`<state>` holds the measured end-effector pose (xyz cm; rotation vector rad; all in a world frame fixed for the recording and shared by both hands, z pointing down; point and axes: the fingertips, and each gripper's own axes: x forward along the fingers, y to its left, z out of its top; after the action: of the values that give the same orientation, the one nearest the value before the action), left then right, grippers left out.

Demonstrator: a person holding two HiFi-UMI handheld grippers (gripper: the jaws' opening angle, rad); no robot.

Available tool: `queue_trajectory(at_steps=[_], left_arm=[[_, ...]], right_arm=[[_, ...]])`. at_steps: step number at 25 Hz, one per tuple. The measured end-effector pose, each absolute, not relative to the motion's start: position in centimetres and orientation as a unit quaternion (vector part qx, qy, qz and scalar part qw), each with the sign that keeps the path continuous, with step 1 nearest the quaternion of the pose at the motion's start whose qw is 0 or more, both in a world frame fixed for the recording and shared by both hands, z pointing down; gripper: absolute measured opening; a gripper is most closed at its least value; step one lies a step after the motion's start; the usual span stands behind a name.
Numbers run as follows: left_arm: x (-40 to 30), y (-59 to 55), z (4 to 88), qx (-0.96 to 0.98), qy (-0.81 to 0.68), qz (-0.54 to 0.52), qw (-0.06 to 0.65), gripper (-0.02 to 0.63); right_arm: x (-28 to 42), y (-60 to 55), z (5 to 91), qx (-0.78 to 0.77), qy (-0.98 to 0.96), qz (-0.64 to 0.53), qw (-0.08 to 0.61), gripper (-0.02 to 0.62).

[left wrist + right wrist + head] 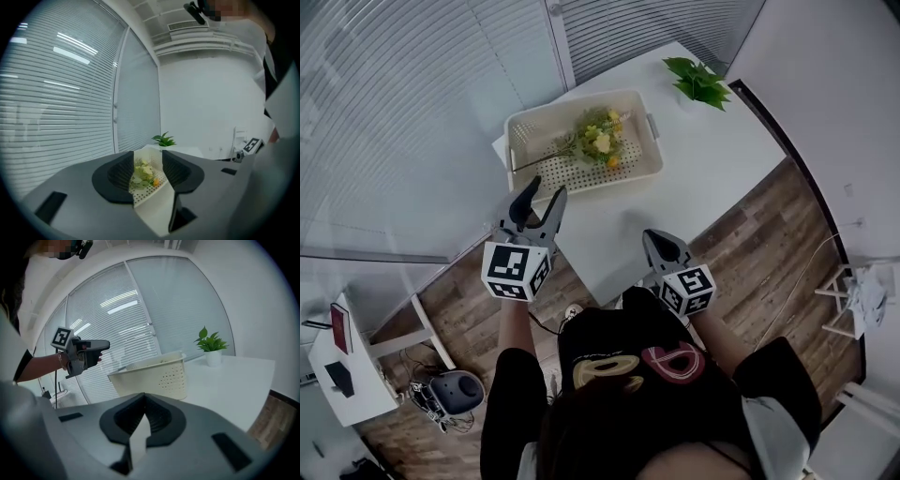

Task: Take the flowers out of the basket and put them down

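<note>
A cream perforated basket (546,120) stands on the white table (712,159), with a bunch of yellow and green flowers (601,141) lying inside, stem pointing left. My left gripper (544,195) hovers just off the basket's near edge, open, nothing between its fingers. In the left gripper view the flowers (142,172) show through the gap of the left gripper (148,154), inside the basket (157,187). My right gripper (652,238) hangs at the table's near edge, shut and empty. In the right gripper view the right gripper (144,399) faces the basket (154,376).
A small potted plant (698,82) stands at the table's far corner, beyond the basket. Window blinds (412,112) run along the left and far sides. Wood floor (769,244) lies to the right. A small white side table (347,361) sits at lower left.
</note>
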<state>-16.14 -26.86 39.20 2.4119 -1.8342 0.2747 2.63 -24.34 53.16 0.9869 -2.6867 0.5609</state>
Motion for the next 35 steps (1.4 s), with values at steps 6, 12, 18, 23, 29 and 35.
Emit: queue_trajectory(at_steps=[6, 12, 18, 23, 29, 35], left_arm=[[-16.5, -30.4, 39.4, 0.795, -0.589, 0.141, 0.04, 0.213], [-16.6, -33.8, 43.0, 0.79, -0.555, 0.258, 0.041, 0.222], [-16.9, -36.4, 46.5, 0.788, -0.495, 0.365, 0.04, 0.224], [-17.2, -38.3, 49.0, 0.786, -0.451, 0.42, 0.051, 0.224], [-18.0, -39.4, 51.9, 0.768, -0.389, 0.505, 0.067, 0.224], [-18.6, -41.2, 55.0, 0.754, -0.365, 0.54, 0.084, 0.224]], right_arm=[[4.0, -25.2, 53.8, 0.342, -0.91, 0.205, 0.112, 0.01], [4.1, -25.5, 54.4, 0.329, -0.912, 0.212, 0.126, 0.011], [2.7, -25.8, 53.8, 0.322, -0.915, 0.214, 0.118, 0.011], [2.4, -25.8, 54.2, 0.314, -0.914, 0.223, 0.124, 0.01], [2.4, -27.2, 54.4, 0.307, -0.913, 0.234, 0.129, 0.01], [2.6, -28.2, 55.7, 0.303, -0.907, 0.258, 0.141, 0.009]])
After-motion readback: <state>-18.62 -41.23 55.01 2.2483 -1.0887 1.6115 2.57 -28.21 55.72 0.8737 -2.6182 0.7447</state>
